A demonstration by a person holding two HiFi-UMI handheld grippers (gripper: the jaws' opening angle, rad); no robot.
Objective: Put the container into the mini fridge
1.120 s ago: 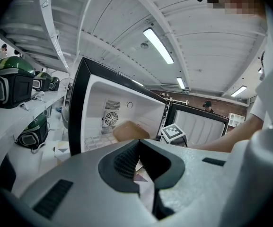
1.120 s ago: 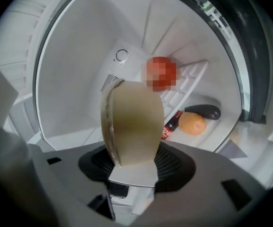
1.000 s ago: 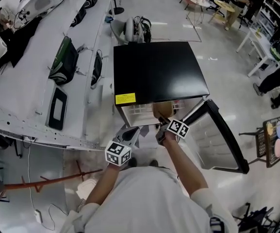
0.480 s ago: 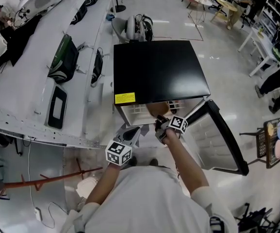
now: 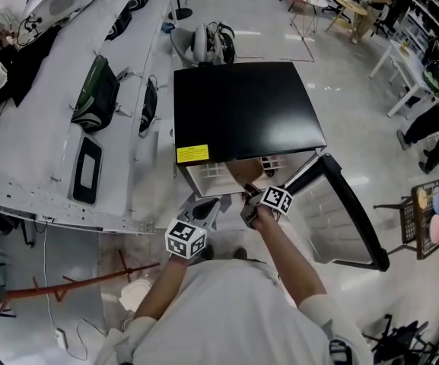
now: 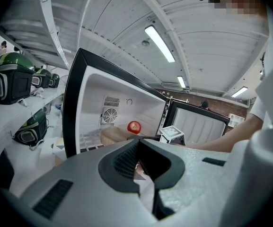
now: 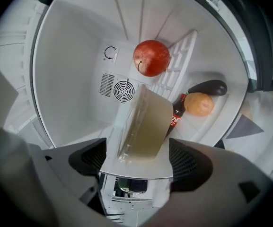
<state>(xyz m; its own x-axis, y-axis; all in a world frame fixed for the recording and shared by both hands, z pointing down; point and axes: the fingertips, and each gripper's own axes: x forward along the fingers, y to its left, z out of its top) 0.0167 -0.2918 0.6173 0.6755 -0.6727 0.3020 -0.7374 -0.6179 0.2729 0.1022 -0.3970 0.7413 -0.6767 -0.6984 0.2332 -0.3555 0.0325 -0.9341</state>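
The black mini fridge stands with its door swung open to the right. The container, clear with a tan lid, lies on the white upper shelf inside. My right gripper is at the fridge mouth. Its jaws have just been opening and now stand open on either side of the container, with the pads apart from it. In the head view the tan lid shows just ahead of the right gripper. My left gripper hangs shut outside the fridge, low on the left.
A red apple sits at the back of the shelf. Below are a cola bottle, an orange and an eggplant. A long grey table with bags runs along the left.
The right gripper's marker cube has turned and shifted slightly at the fridge mouth. The tan container stays inside. The left gripper has not moved.
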